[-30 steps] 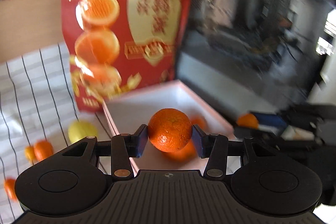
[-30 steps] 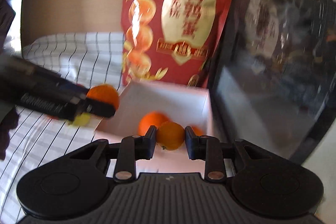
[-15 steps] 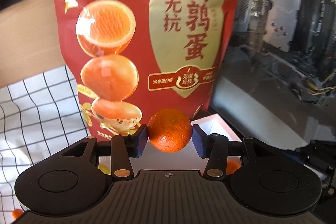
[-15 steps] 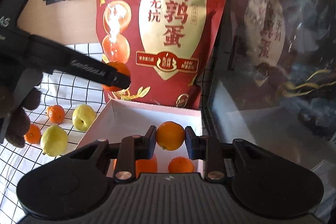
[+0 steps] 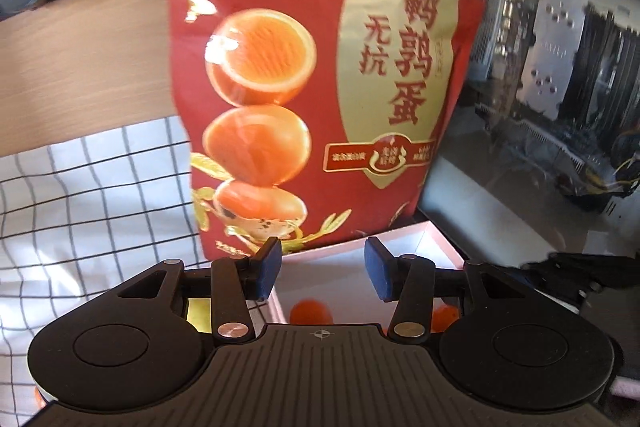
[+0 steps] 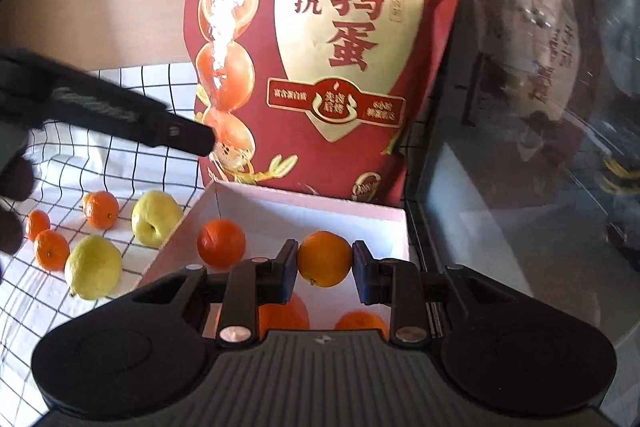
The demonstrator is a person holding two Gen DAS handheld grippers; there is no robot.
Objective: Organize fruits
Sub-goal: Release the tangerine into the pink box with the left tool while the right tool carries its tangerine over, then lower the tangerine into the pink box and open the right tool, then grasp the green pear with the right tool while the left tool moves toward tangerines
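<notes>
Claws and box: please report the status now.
Left claw open, empty. Right claw shut on orange, over box. Nothing in the way.

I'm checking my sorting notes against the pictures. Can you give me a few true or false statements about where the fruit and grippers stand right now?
1. The right gripper grips an orange. True.
2. The left gripper holds an orange. False: its jaws are open with nothing between them.
3. The white box has no fruit in it. False: several oranges lie inside.
4. Two yellow fruits lie on the checked cloth beside the box. True.
</notes>
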